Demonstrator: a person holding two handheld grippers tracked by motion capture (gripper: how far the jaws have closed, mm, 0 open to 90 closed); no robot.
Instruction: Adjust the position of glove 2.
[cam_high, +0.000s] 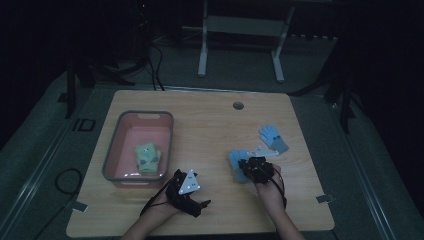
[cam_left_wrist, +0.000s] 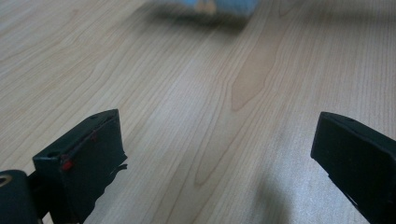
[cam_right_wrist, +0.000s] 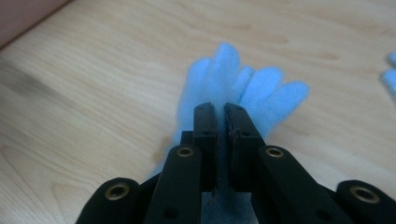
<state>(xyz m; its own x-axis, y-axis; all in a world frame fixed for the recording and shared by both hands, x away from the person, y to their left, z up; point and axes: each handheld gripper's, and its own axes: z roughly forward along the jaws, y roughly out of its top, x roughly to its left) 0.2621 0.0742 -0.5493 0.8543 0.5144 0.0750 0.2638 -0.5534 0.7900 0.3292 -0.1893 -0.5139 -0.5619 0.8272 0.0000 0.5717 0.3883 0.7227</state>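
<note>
Jaws of the right gripper (cam_right_wrist: 220, 112) are pressed almost together and pinch a blue glove (cam_right_wrist: 243, 86) by its cuff end, the fabric caught in the narrow slit between the two black pads while the fuzzy fingers fan out past the jaw tips over the wood. In the high view this right gripper (cam_high: 248, 167) sits right of the table's middle, the hand behind it coming up from the bottom edge, and the blue glove (cam_high: 237, 160) shows at its left side, spread towards the pink basket (cam_high: 120, 127). A second blue glove (cam_high: 273, 137) with a grey cuff lies on the wooden table (cam_high: 210, 120) up and to the right, apart from the held one, with a small pale piece between the two that is too blurred to name. The pink basket stands on the left part of the table and holds a yellow-green glove (cam_high: 148, 158) near its front wall. The left gripper (cam_high: 200, 204) rests near the table's front edge just beside the basket's right front corner, a grey three-cornered plate on top of it; in the left gripper view its jaws are spread wide over bare wood with nothing between them, and a blurred blue shape lies far ahead at the top edge.
</note>
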